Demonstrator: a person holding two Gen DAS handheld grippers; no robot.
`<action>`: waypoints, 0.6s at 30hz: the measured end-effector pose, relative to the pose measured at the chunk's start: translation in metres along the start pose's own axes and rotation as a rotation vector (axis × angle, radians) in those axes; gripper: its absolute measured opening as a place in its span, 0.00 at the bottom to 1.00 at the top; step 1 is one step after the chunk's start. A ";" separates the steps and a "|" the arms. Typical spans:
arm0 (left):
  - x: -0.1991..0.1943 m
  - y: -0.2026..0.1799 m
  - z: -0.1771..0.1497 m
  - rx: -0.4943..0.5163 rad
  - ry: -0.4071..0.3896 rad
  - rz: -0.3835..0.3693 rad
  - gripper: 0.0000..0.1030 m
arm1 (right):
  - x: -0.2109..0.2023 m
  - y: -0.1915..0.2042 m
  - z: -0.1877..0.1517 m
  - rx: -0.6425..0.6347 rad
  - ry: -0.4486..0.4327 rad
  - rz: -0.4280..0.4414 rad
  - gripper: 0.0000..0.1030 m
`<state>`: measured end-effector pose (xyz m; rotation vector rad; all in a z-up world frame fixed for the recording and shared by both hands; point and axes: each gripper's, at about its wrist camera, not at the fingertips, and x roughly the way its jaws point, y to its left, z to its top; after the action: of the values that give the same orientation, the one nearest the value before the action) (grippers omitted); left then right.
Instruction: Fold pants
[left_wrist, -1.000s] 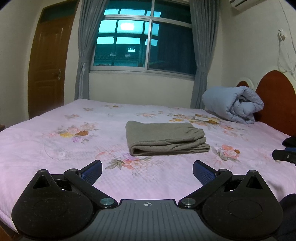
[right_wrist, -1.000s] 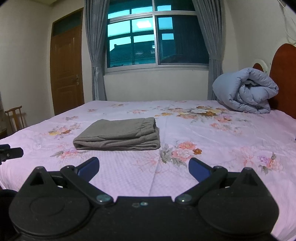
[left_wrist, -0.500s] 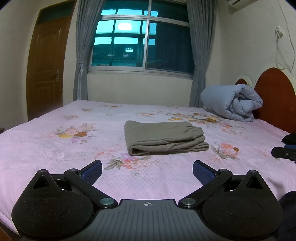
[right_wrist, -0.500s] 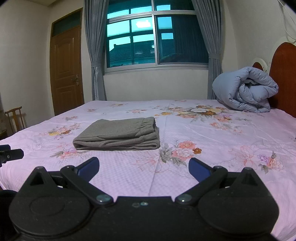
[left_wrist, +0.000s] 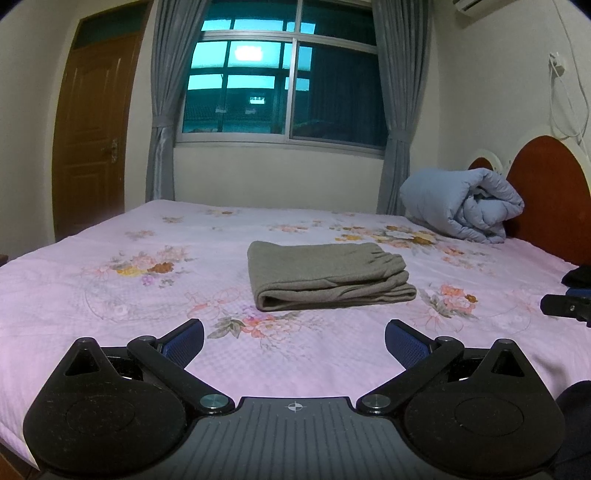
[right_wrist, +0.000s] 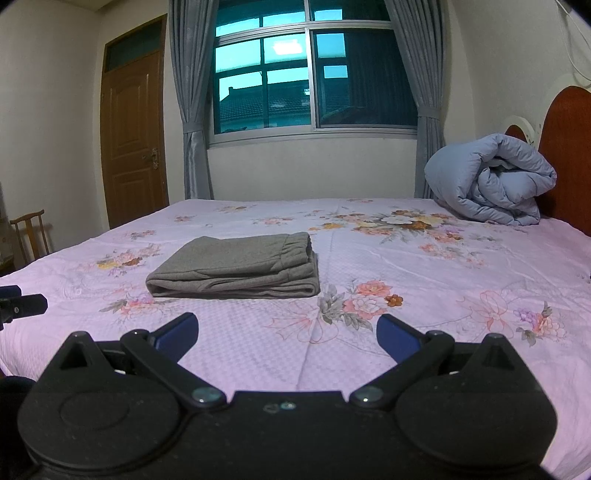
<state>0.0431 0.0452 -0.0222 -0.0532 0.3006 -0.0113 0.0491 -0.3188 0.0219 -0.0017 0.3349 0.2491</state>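
Note:
Grey-brown pants (left_wrist: 325, 275) lie folded in a neat rectangle on the pink floral bed (left_wrist: 110, 280); they also show in the right wrist view (right_wrist: 240, 269). My left gripper (left_wrist: 293, 341) is open and empty, held near the bed's front edge, well short of the pants. My right gripper (right_wrist: 286, 334) is open and empty, also back from the pants and to their right. The right gripper's tip shows at the right edge of the left wrist view (left_wrist: 565, 304); the left gripper's tip shows at the left edge of the right wrist view (right_wrist: 22, 304).
A rolled blue-grey quilt (left_wrist: 461, 206) sits at the headboard (left_wrist: 550, 192) on the far right. A window with curtains (left_wrist: 284, 88) is behind the bed, a wooden door (left_wrist: 92, 122) at the left. A wooden chair (right_wrist: 29, 236) stands left of the bed.
Both grippers stay open and empty. The views have shifted only slightly; the pants have not moved.

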 end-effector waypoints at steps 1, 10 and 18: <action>0.000 0.000 0.000 -0.001 0.000 -0.001 1.00 | 0.000 0.000 0.000 0.000 0.000 -0.001 0.94; -0.001 -0.001 0.000 0.001 -0.001 -0.001 1.00 | 0.000 -0.001 0.000 -0.004 0.001 0.003 0.94; -0.001 -0.001 0.000 0.001 -0.001 0.000 1.00 | 0.000 -0.001 0.000 -0.004 0.000 0.003 0.94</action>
<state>0.0424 0.0443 -0.0221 -0.0527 0.2992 -0.0119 0.0492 -0.3196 0.0218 -0.0052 0.3346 0.2523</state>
